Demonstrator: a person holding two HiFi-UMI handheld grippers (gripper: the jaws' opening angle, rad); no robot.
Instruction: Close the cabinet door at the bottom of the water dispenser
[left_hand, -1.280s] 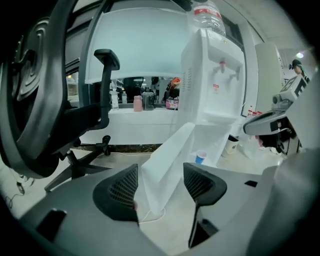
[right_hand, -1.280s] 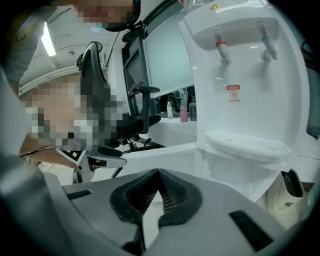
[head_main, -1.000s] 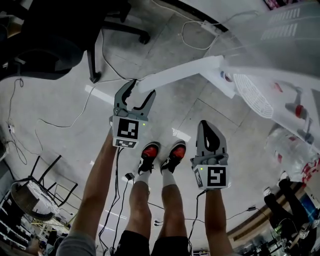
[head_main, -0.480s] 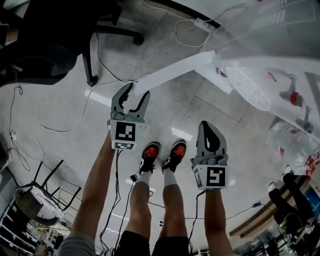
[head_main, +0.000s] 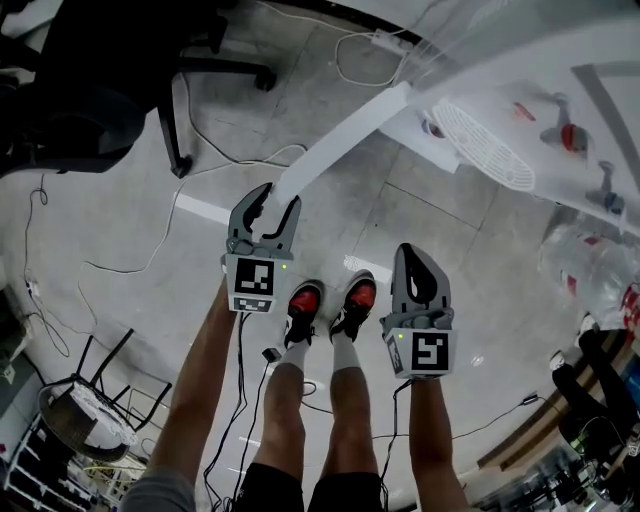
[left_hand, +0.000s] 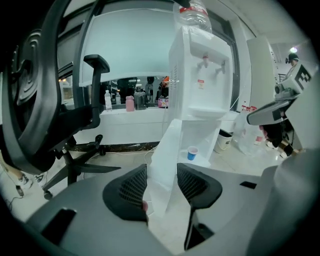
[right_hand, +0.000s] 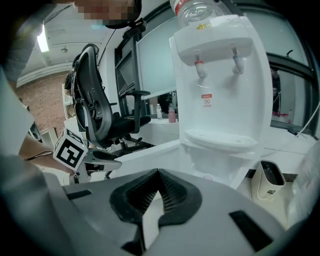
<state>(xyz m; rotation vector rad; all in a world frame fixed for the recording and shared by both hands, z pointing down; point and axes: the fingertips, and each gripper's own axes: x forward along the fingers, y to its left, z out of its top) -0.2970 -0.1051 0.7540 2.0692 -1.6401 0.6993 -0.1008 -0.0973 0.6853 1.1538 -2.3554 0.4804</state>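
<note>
The white water dispenser stands at the upper right, its bottom cabinet door swung out across the floor. My left gripper straddles the door's free edge. In the left gripper view the door runs between the pads, with a thin gap at the right pad as the jaws are closing around my left gripper. A blue cup sits inside the open cabinet. My right gripper hangs shut and empty to the right of the door. From my right gripper the dispenser is straight ahead.
A black office chair stands at the upper left, close beside the left gripper. Cables trail over the tiled floor. A white bin and a plastic bag sit right of the dispenser. The person's red shoes are between the arms.
The left jaws have narrowed around the door's edge. The door now lies at a steeper slant in the head view, and the left gripper has shifted with it. The right gripper stays shut.
</note>
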